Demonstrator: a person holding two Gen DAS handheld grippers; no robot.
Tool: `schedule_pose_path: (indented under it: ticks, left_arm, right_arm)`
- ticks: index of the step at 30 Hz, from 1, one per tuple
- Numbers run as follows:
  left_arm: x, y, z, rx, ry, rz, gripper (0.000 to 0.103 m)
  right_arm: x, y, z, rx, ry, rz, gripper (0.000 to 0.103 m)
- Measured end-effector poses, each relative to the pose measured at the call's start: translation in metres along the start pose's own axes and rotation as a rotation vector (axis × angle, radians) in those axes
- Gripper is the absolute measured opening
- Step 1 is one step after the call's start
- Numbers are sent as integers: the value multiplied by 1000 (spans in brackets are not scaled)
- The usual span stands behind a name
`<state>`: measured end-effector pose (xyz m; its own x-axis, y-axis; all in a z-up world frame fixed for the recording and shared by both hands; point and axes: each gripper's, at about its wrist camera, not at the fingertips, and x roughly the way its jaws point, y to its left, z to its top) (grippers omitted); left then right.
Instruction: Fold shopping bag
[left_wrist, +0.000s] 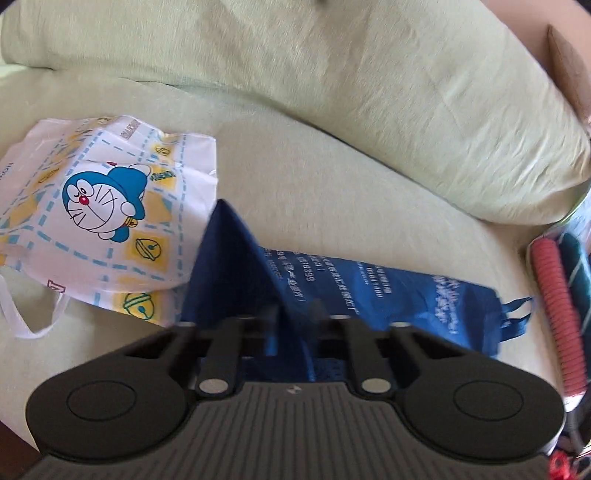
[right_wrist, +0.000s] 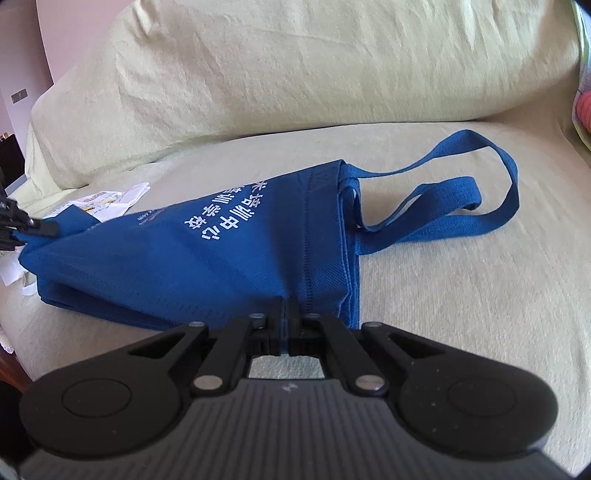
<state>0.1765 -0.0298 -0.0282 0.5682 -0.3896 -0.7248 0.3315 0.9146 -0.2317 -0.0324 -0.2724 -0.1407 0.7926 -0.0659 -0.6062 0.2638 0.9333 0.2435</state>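
So the blue shopping bag (right_wrist: 207, 254) is lying flattened on the pale green sofa seat (right_wrist: 461, 295), and both grippers are biting into it. From the right wrist cam, the right gripper (right_wrist: 287, 314) is sitting at 6 o'clock with its jaws pinched together on the bag's near edge, close to the hemmed mouth. The two blue handles (right_wrist: 476, 192) are looping out toward 2 o'clock, lying loose on the seat. White printed characters are running across the bag's face. Over at 9 o'clock the left gripper's black tip (right_wrist: 48, 227) is poking in and clamping the bag's far corner.

The left wrist cam is giving a different story. There the left gripper (left_wrist: 295, 314) is closing on a fold of the bag (left_wrist: 369, 288) that's standing up in a peak toward 12 o'clock. This view is also showing a white cartoon-print bag (left_wrist: 110, 221) sprawling at 10 o'clock, partly tucked under the blue one; the right cam is only catching a sliver of it. A red ribbed thing (left_wrist: 554, 314) is sitting at 3 o'clock; can't tell what it is. The back cushion (left_wrist: 332, 74) is filling the top of both views.
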Motion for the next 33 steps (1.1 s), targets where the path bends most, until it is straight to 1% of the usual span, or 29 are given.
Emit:
schedule_pose_path:
  ticks: [1, 2, 3, 4, 5, 7, 8, 9, 11, 12, 14, 15, 16, 17, 18, 20, 21, 22, 24, 25, 26, 27, 28, 29, 31, 32, 33]
  left_arm:
    - [-3, -2, -3, 47, -31, 30, 0]
    - [-7, -11, -15, 199, -92, 142, 0]
    - [-8, -14, -25, 285, -102, 189, 0]
    - [-1, -18, -38, 349, -73, 232, 0]
    - [7, -20, -47, 380, -51, 258, 0]
    - [21, -20, -68, 423, -70, 282, 1]
    - [23, -23, -70, 437, -79, 293, 4]
    - [23, -30, -70, 467, -95, 330, 7]
    - [20, -38, -68, 513, -103, 360, 12]
    - [9, -46, -66, 538, -134, 368, 15]
    - [-14, -48, -61, 487, -188, 323, 20]
    - [-19, -49, -61, 467, -196, 313, 22]
    - [-28, -44, -58, 388, -194, 273, 28]
    - [-38, -39, -56, 305, -191, 231, 35]
    - [-49, -34, -53, 221, -187, 189, 35]
    - [-52, -23, -54, 77, -157, 98, 37]
    - [-53, -17, -54, 5, -142, 52, 40]
    - [-51, -13, -55, -46, -132, 27, 43]
    - [-43, -5, -57, -137, -108, -8, 45]
    - [-37, -1, -58, -177, -92, -17, 42]
    - [-32, 2, -60, -207, -88, -44, 36]
    - [-27, 5, -62, -237, -84, -72, 21]
    - [-22, 8, -64, -267, -80, -99, 2]
    - [-18, 7, -66, -266, -89, -111, 1]
    - [-17, 0, -65, -184, -134, -100, 0]
    - [-16, -9, -64, -66, -176, -61, 0]
    - [-15, -10, -63, -34, -179, -54, 0]
  right_arm:
    - [0, 0, 0, -2, 1, -1, 0]
    - [0, 0, 1, -2, 5, -3, 0]
    - [1, 0, 2, -3, 8, -4, 0]
    - [2, 1, 2, -3, 13, -7, 0]
    - [3, 2, 3, -4, 15, -9, 0]
    - [3, 2, 3, -10, 18, -11, 0]
    - [3, 2, 3, -15, 20, -13, 0]
    - [3, 3, 4, -20, 24, -14, 0]
    - [4, 2, 4, -21, 27, -13, 0]
    - [4, 1, 5, -20, 28, -12, 0]
    - [3, -1, 4, -12, 26, -9, 0]
    - [3, -1, 3, -9, 22, -8, 0]
    - [3, -2, 2, -6, 19, -8, 0]
    - [3, -2, 2, -3, 16, -9, 0]
    - [3, -2, 1, 1, 13, -10, 0]
    - [3, -1, 0, 3, 10, -13, 0]
    - [3, -1, -1, 3, 9, -12, 0]
    - [3, -1, 0, 4, 9, -11, 0]
    - [3, -1, 0, 7, 7, -10, 0]
    - [3, -1, 0, 7, 6, -9, 0]
    - [3, -1, 0, 7, 4, -10, 0]
    - [3, 0, 0, 7, 3, -11, 0]
    - [3, 0, 0, 7, 2, -11, 0]
    - [3, 0, 0, 7, 1, -12, 0]
    - [3, 0, 0, 7, 0, -12, 0]
    - [3, 1, 0, 5, -1, -12, 0]
    - [3, 1, 0, 2, -1, -12, 0]
